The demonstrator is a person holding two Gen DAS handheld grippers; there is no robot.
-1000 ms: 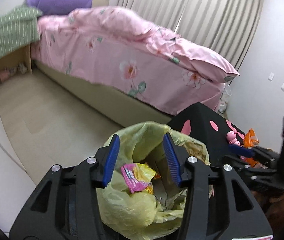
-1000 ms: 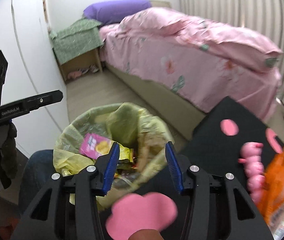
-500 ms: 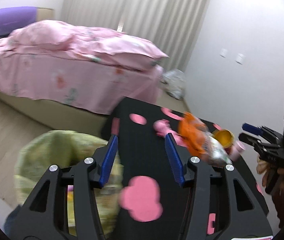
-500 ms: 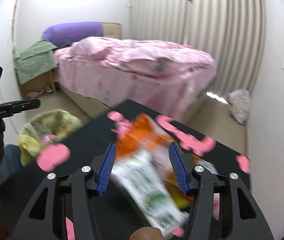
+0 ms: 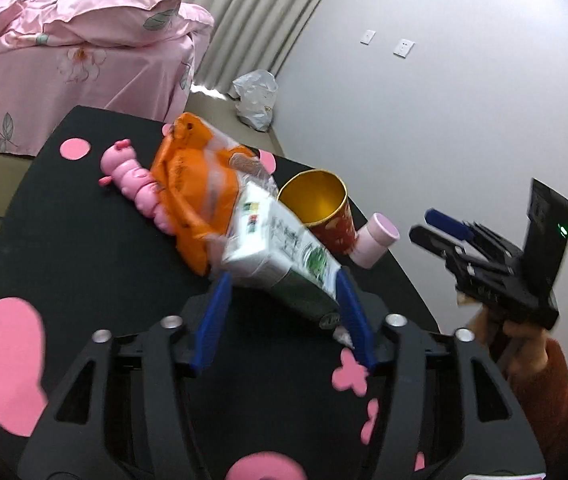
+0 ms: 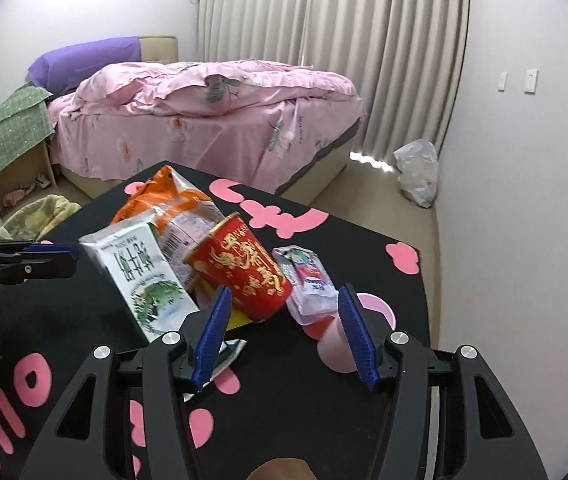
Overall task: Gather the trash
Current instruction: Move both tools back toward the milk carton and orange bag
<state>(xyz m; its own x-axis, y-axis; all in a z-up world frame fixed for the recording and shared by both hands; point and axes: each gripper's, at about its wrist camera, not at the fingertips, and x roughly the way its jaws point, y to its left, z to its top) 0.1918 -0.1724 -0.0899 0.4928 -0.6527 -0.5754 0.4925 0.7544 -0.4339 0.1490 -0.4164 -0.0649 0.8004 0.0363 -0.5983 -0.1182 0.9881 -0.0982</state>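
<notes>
A white-and-green carton [image 5: 280,252] lies on the black table [image 5: 84,240], leaning on an orange bag [image 5: 196,184]. My left gripper [image 5: 284,292] has the carton's near end between its blue pads; its jaws are opening and I see no squeeze. A red paper cup [image 6: 244,272] lies on its side, with a clear plastic wrapper [image 6: 307,280] and a pink cup [image 6: 339,340] beside it. My right gripper [image 6: 284,300] stands open just before the red cup and wrapper, holding nothing. The yellow-lined bin [image 6: 32,216] sits off the table's left.
A pink caterpillar toy [image 5: 132,176] lies beside the orange bag. Beyond the table stands a pink bed [image 6: 224,120]. A white plastic bag [image 6: 415,176] sits on the floor by the curtain. A white wall runs along the table's right side.
Both grippers swung right, from above the yellow-lined bin to the pile on the black table. The carton now sits between the left pads, and both pairs of jaws stand wider.
</notes>
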